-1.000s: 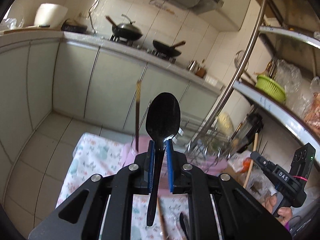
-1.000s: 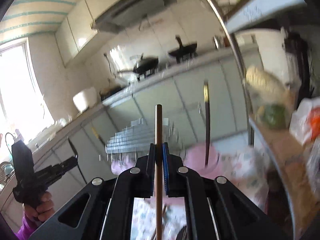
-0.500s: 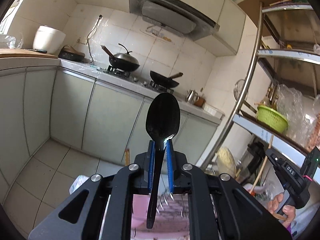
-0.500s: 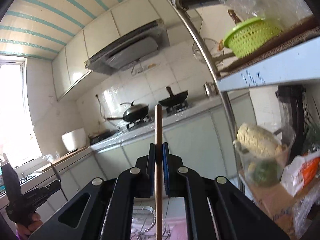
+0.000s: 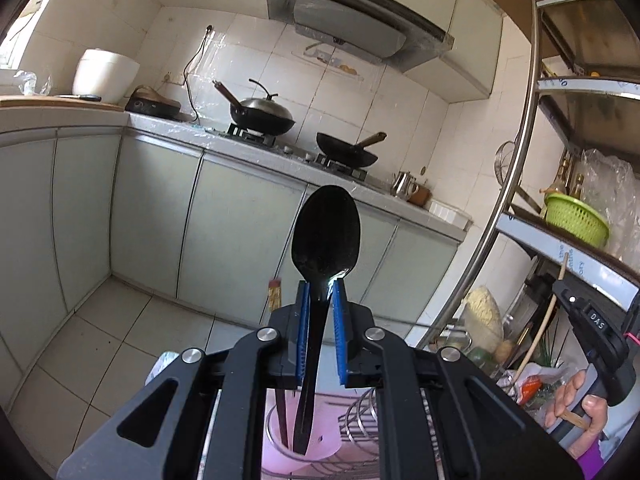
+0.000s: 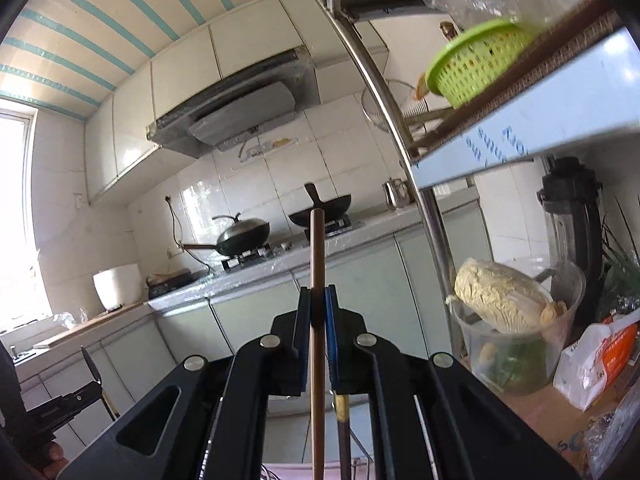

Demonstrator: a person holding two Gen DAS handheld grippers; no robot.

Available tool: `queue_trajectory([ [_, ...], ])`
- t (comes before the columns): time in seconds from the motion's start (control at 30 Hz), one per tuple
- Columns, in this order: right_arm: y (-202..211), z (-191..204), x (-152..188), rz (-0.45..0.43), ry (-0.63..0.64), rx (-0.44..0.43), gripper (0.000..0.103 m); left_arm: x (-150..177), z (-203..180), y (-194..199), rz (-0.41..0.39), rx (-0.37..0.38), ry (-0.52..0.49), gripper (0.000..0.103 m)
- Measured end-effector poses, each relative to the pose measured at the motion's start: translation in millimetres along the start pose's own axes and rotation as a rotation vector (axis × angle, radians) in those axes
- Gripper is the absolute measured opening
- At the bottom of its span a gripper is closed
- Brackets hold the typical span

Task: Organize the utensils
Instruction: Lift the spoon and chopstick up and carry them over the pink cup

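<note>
Left wrist view: the left claw (image 5: 320, 294) is clamped on a black spoon (image 5: 325, 232), long axis upright, bowl pointing up at frame centre, handle tip down over a pink holder (image 5: 280, 446) at the bottom edge, largely hidden by the claw body. Right wrist view: the right claw (image 6: 319, 300) grips a wooden chopstick (image 6: 319, 248), upright, its lower end cut off by the frame. A green basket (image 6: 476, 62) sits on the shelf, upper right

A chopstick (image 5: 281, 404) already occupies the pink holder (image 5: 280, 446).
</note>
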State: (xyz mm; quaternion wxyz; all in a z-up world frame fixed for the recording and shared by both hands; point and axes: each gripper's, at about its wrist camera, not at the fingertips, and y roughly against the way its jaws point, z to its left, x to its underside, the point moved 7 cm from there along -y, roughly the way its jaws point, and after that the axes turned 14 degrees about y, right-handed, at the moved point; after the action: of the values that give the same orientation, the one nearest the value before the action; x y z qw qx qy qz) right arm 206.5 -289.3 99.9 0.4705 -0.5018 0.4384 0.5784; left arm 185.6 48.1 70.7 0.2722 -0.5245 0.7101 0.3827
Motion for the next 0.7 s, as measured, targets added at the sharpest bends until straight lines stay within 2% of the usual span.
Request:
queue_trajectory([
  [0.37,-4.2,-5.0,56.7,0.134,-0.029,-0.005,0.007,31.6,28.2,-1.7,0.074,-0.05,0.039,0.011],
  [0.7,-2.4,-6.8,88.9,0.211,-0.03,-0.014,0.007,43.3,42.9,-11.4,0.124,-0.083,0.08,0.011],
])
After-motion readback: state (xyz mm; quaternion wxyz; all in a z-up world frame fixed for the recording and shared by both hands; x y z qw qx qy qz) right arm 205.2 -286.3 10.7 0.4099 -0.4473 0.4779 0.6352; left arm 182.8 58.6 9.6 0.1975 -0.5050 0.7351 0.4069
